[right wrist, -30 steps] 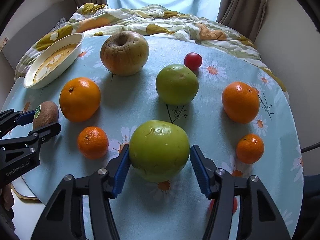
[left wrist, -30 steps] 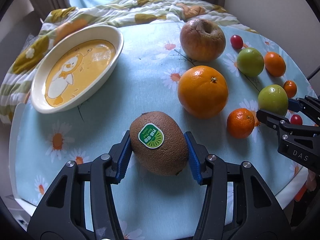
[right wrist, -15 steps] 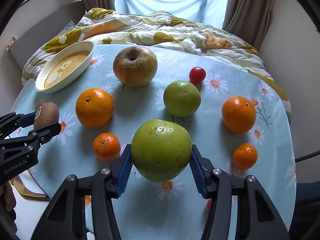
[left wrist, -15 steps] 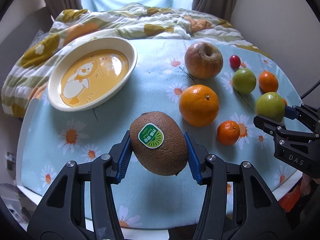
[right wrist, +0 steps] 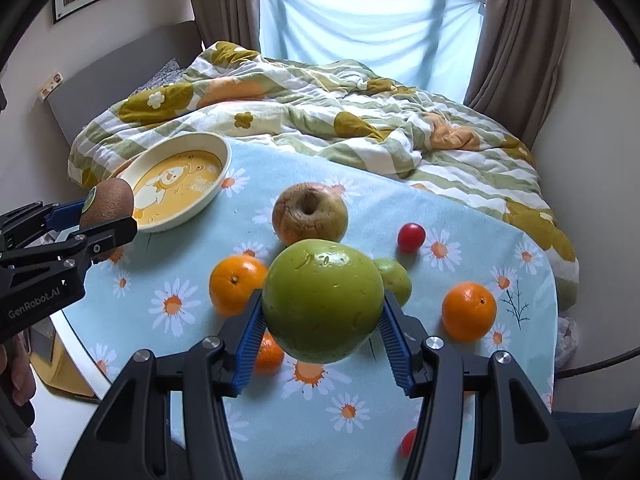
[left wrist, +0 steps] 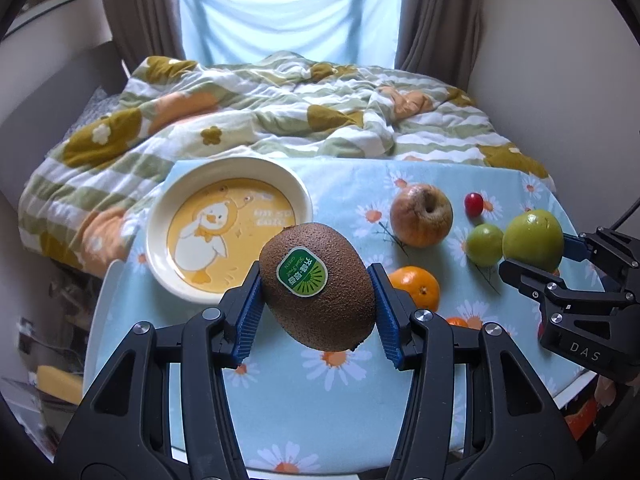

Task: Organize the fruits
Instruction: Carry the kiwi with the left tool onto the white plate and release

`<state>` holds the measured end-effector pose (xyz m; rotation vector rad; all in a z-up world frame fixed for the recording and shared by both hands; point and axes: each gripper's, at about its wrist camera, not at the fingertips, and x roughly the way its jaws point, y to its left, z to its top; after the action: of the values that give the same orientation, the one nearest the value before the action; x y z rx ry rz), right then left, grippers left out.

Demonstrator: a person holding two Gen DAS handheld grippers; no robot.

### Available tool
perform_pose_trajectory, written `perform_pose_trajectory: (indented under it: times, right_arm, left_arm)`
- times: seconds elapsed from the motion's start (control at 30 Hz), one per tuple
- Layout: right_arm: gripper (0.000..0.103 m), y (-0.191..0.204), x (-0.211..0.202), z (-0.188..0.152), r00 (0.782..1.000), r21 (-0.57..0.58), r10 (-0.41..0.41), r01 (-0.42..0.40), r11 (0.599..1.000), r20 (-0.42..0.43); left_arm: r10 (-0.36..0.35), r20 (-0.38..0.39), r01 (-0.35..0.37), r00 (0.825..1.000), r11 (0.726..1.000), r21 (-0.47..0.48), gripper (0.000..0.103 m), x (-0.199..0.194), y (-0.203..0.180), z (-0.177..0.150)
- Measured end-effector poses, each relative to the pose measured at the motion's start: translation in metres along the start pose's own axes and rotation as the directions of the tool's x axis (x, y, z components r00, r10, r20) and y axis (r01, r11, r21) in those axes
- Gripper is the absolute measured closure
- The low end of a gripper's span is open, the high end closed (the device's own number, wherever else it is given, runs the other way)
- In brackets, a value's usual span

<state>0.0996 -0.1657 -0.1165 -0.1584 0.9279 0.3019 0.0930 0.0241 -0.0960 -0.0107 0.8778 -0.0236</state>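
Kiwi [left wrist: 317, 286] is clamped in left gripper [left wrist: 316, 304], green apple [right wrist: 322, 300] in right gripper [right wrist: 322, 328]; both are held level above the table [left wrist: 360, 412].

The kiwi [left wrist: 318, 286] was brown and fuzzy with a green and white sticker [left wrist: 302, 270]. The big apple [right wrist: 323, 300] was shiny green. The plate [left wrist: 192, 288] was cream with a yellow middle and a white duck. The tablecloth [left wrist: 348, 400] was light blue with white daisies. The blanket [right wrist: 320, 120] had green and white stripes.
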Motion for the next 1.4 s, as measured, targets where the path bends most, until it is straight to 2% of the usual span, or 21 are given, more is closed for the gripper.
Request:
perform_pose_trajectory:
  times: [0.3,0.67,1.0,1.27,1.33,1.37,1.4]
  right_arm:
    - [0.052,0.034,0.017,0.046,1.0,0.041,-0.001,0.001,0.999,0.012]
    - [0.052,0.07,0.07,0.088,0.999,0.108,-0.027,0.03,0.994,-0.029]
    - [0.052,0.084,0.105,0.103,0.996,0.149,-0.055,0.066,0.987,-0.075]
    - [0.052,0.083,0.11,0.105,0.991,0.193,-0.089,0.106,0.975,-0.097]
    - [0.052,0.083,0.108,0.107,0.99,0.202,-0.099,0.117,0.972,-0.095]
    - [0.052,0.082,0.107,0.107,0.99,0.205,-0.103,0.121,0.971,-0.094]
    - [0.052,0.082,0.106,0.108,0.99,0.208,-0.107,0.125,0.97,-0.095]
  left_arm:
    - [-0.025,-0.002,0.025,1.0,0.999,0.041,0.047,0.025,0.049,0.038]
    - [-0.066,-0.062,0.072,0.996,0.992,0.1,0.047,0.096,0.108,0.07]
    - [-0.085,-0.122,0.105,0.989,0.981,0.165,0.046,0.159,0.129,0.08]
    - [-0.146,-0.141,0.172,0.979,0.965,0.196,0.045,0.17,0.131,0.079]
    - [-0.144,-0.129,0.17,0.981,0.961,0.218,0.035,0.167,0.129,0.081]
    - [-0.136,-0.118,0.16,0.984,0.96,0.23,0.01,0.165,0.127,0.081]
    - [-0.128,-0.102,0.149,0.987,0.959,0.24,0.0,0.162,0.126,0.082]
